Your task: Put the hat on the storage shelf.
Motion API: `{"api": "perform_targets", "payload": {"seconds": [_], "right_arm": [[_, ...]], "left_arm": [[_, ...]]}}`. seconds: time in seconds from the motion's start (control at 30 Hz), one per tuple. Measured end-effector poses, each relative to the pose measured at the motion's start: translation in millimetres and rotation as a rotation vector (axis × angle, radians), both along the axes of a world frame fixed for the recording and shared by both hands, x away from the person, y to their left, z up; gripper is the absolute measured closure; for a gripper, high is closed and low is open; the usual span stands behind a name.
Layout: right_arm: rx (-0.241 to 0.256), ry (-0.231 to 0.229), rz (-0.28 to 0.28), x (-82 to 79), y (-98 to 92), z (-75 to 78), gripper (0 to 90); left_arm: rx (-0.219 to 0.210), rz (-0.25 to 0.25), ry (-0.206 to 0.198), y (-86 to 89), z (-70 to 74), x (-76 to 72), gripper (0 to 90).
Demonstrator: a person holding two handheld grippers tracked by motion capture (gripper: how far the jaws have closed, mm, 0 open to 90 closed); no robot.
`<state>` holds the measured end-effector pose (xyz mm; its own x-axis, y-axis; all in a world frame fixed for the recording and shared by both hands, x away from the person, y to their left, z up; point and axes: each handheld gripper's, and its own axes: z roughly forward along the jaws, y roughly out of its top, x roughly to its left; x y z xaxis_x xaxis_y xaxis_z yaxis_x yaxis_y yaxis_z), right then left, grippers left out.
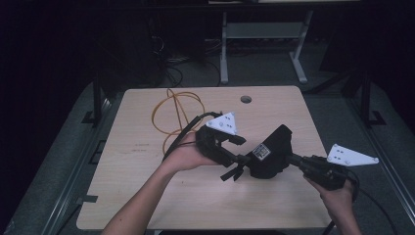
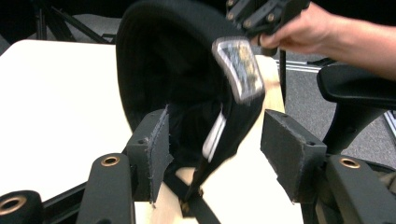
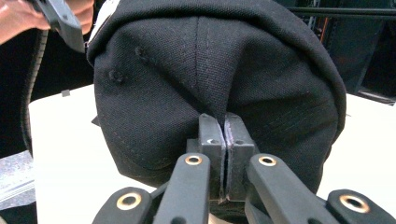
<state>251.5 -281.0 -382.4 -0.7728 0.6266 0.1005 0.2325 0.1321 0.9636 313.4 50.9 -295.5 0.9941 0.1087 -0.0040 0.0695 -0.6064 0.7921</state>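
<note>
A black cap hangs just above the wooden table, near its middle. My right gripper comes in from the right and is shut on the cap's fabric; in the right gripper view its pads pinch a fold of the crown. My left gripper is at the cap's left side and stands open. In the left gripper view, the cap's hollow inside and its shiny label face me, with the cap's lower edge reaching down between the spread pads.
A loop of orange cable lies on the far left part of the table, and a round hole sits near the far edge. A black chair stands off the table beside the person. A grey metal stand is on the floor beyond.
</note>
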Motion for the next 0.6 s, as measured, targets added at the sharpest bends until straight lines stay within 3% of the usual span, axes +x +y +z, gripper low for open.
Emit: {"api": "perform_targets", "payload": {"seconds": [0.2,0.6], "right_arm": [[0.001,0.014,0.01,4.1,-3.7,13.4,88.3],[-0.018,0.041,0.007,16.9,-8.8,32.5,88.3]], "left_arm": [[0.013,0.033,-0.022,15.8,-9.4,-5.1,39.9],[0.016,0.084,-0.025,41.2,-40.3,-15.7,36.0]]}}
